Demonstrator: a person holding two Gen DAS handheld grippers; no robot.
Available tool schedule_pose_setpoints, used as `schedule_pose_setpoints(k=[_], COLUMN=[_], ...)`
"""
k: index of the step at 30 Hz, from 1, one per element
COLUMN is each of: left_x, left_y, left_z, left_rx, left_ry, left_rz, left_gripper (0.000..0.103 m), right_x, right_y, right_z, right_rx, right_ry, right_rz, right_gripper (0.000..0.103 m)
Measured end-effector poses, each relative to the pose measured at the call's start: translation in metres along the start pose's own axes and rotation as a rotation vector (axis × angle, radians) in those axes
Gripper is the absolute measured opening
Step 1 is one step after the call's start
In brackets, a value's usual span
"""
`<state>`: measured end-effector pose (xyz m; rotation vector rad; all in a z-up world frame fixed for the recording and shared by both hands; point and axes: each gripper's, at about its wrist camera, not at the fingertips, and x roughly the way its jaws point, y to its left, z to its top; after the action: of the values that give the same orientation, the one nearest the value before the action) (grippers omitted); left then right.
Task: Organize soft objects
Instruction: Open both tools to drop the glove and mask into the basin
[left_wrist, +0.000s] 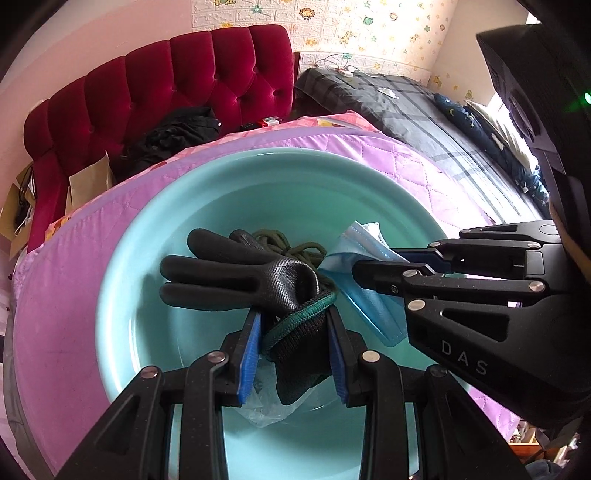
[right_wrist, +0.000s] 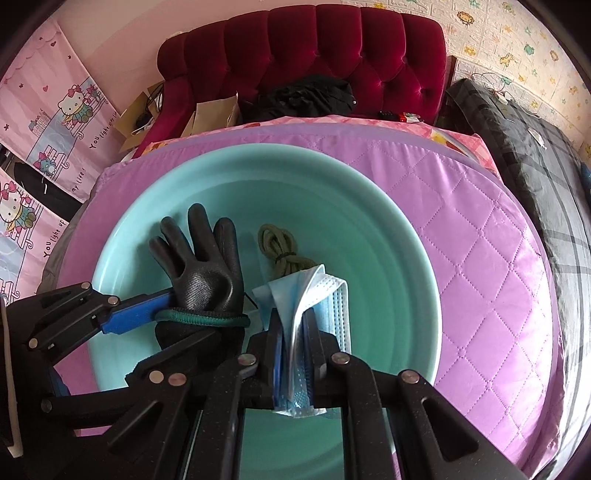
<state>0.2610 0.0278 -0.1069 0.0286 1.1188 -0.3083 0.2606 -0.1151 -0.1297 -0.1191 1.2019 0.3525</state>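
1. The glove's (left_wrist: 236, 275) cuff end is hidden between the left gripper's (left_wrist: 293, 332) pads; its far fingertips overlap the green cord (left_wrist: 295, 247).
2. The face mask's (right_wrist: 314, 295) lower part disappears between the right gripper's (right_wrist: 293, 332) closed pads.
3. The basin's (right_wrist: 332, 177) near rim is covered by gripper frames.
4. A clear plastic scrap (left_wrist: 266, 406) under the glove is too blurred to identify.

A black rubber-coated glove (left_wrist: 236, 273) with a green-edged cuff hangs over the teal basin (left_wrist: 155, 229), its fingers spread toward frame left. A folded blue face mask (right_wrist: 310, 295) hangs beside it. A coiled olive cord (right_wrist: 279, 251) lies on the basin floor.
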Motion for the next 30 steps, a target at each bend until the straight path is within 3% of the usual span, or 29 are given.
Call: schedule_pose_setpoints(k=[5, 8, 11, 13, 16, 18, 21, 30], left_x=[-0.001, -0.003, -0.007, -0.010, -0.016, -0.020, -0.022, -0.034], left_y=[-0.002, -0.004, -0.005, -0.005, -0.004, -0.004, -0.007, -0.016], left_z=[0.000, -0.001, 0.000, 0.000, 0.000, -0.001, -0.005, -0.021], left_rx=[0.006, 0.013, 0.012, 0.006, -0.012, -0.022, -0.017, -0.003], left_ry=[-0.003, -0.008, -0.021, -0.028, -0.052, -0.064, -0.068, -0.074], left_rz=[0.002, 0.014, 0.033, 0.044, 0.063, 0.082, 0.118, 0.157], left_gripper=[0.039, 0.040, 0.057, 0.082, 0.103, 0.103, 0.103, 0.103], right_x=[-0.006, -0.012, -0.019, -0.024, -0.029, -0.032, -0.036, -0.048], right_y=[-0.001, 0.000, 0.002, 0.003, 0.007, 0.008, 0.007, 0.007], right_z=[0.001, -0.001, -0.001, -0.001, -0.003, -0.005, -0.008, -0.025], right_rx=[0.001, 0.000, 0.000, -0.001, -0.019, -0.023, -0.015, -0.024], right_ry=[-0.013, -0.023, -0.042, -0.057, -0.067, -0.078, -0.088, -0.087], right_rz=[-0.001, -0.001, -0.009, -0.013, -0.034, -0.049, -0.052, -0.074], right_gripper=[0.014, 0.023, 0.039, 0.048, 0.059, 0.079, 0.100, 0.103])
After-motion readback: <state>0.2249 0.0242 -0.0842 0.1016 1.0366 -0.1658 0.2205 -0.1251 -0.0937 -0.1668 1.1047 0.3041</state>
